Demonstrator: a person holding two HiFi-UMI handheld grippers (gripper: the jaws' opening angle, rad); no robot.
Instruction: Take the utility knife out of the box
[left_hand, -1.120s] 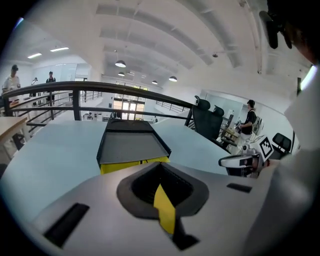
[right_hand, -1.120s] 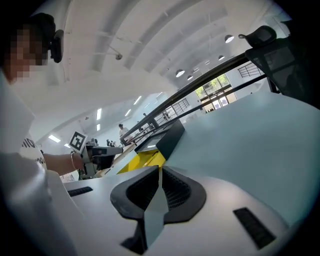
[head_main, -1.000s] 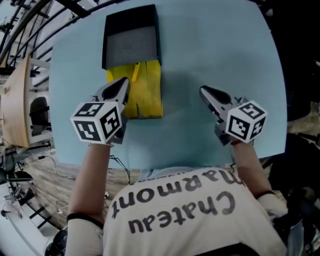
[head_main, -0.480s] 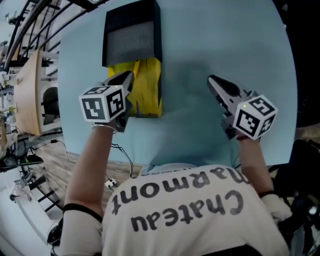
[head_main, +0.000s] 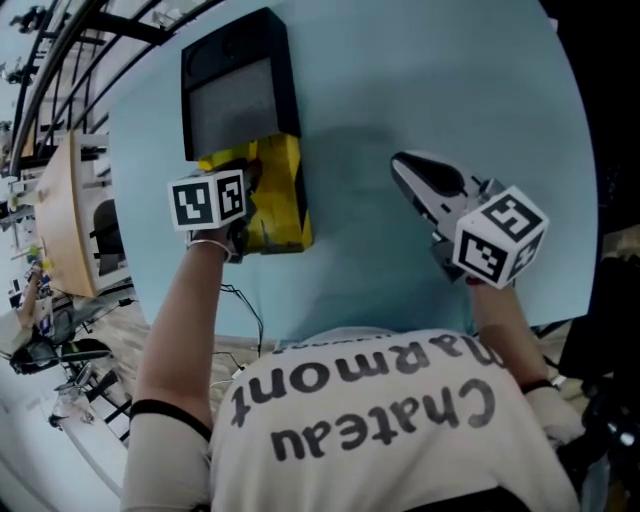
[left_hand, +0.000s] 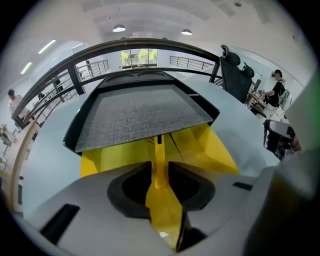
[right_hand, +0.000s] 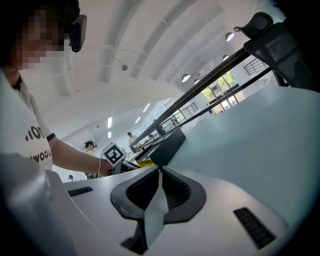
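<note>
A black box (head_main: 235, 90) with a grey foam face lies at the table's far left. A yellow cardboard part (head_main: 283, 205) sticks out of its near end. No utility knife shows in any view. My left gripper (head_main: 248, 188) points steeply down onto the yellow part. In the left gripper view its jaws (left_hand: 159, 167) have just been opening. They stand slightly open, and a thin raised yellow strip (left_hand: 159, 150) runs through the gap. The black box (left_hand: 140, 112) fills that view beyond. My right gripper (head_main: 402, 166) hovers over bare table to the right, shut on nothing (right_hand: 160, 172).
The pale blue table (head_main: 450, 80) ends close to the person's body. A wooden unit (head_main: 60, 220) and cables stand off the table's left side. An office chair (left_hand: 235, 70) and people are in the background.
My left gripper has sunk and tipped more steeply down onto the yellow part by the box. My right gripper has hardly moved.
</note>
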